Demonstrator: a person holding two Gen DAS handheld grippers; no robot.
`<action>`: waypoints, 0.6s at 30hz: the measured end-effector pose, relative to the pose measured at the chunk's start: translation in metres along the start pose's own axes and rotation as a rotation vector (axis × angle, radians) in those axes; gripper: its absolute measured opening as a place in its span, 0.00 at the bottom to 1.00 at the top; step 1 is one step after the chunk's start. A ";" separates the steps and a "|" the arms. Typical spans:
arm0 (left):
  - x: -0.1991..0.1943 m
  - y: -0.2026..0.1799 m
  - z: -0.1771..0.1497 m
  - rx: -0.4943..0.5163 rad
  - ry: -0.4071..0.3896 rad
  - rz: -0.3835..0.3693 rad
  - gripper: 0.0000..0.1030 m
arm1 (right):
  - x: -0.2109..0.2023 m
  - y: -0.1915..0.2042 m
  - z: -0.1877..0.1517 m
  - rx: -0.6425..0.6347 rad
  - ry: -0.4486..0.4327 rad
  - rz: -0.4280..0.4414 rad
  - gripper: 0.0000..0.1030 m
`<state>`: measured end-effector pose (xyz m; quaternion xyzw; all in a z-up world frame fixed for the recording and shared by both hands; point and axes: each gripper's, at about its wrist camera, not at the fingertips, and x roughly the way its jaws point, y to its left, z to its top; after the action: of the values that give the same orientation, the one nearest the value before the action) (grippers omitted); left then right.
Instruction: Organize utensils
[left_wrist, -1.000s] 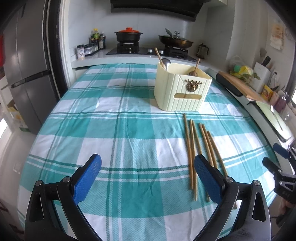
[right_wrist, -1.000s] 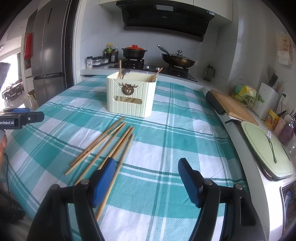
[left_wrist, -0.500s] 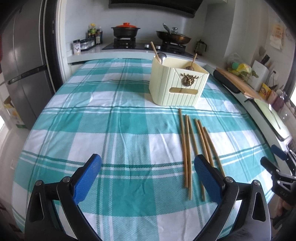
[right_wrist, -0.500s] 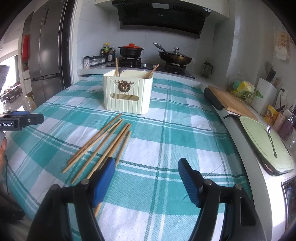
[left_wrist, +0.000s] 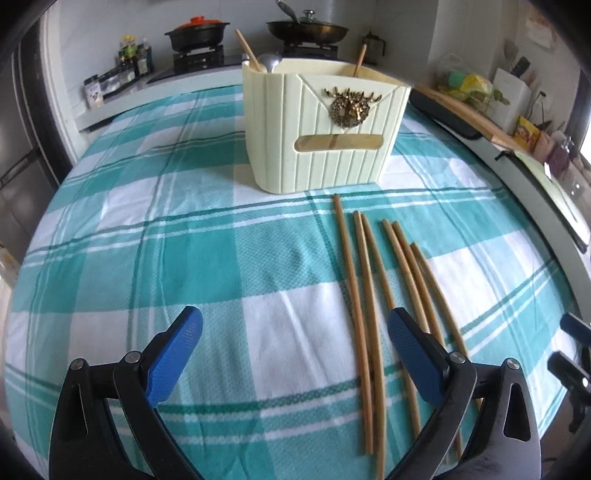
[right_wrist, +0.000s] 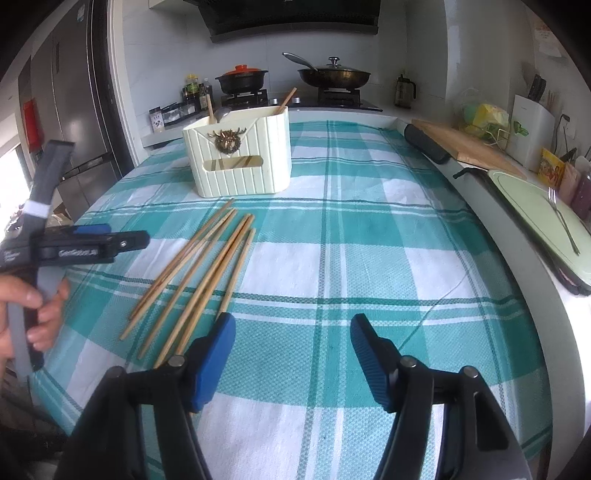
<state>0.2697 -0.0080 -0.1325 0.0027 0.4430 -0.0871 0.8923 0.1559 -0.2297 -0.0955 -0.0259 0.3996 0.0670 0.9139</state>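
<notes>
Teal-and-white checked tablecloth, steel refrigerator far left, stove with pots far, white tiled wall, daylight.

The table is covered by a teal-and-white plaid tablecloth. A cream ribbed utensil holder is stood near the far end. Six wooden chopsticks are laid loosely side by side just before it.

Left gripper jaws wide; right gripper jaws closing, empty
</notes>
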 end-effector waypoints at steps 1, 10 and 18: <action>0.007 0.000 0.003 0.003 0.010 -0.002 0.97 | 0.000 0.001 -0.001 -0.004 0.005 0.002 0.60; 0.040 -0.011 0.014 0.090 0.044 0.043 0.97 | 0.000 0.005 -0.005 -0.002 0.017 0.017 0.60; 0.047 -0.011 0.008 0.075 0.061 0.041 0.85 | 0.009 0.012 0.004 -0.023 0.027 0.034 0.60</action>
<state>0.3025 -0.0265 -0.1638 0.0477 0.4661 -0.0852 0.8793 0.1630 -0.2171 -0.0996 -0.0306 0.4112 0.0869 0.9069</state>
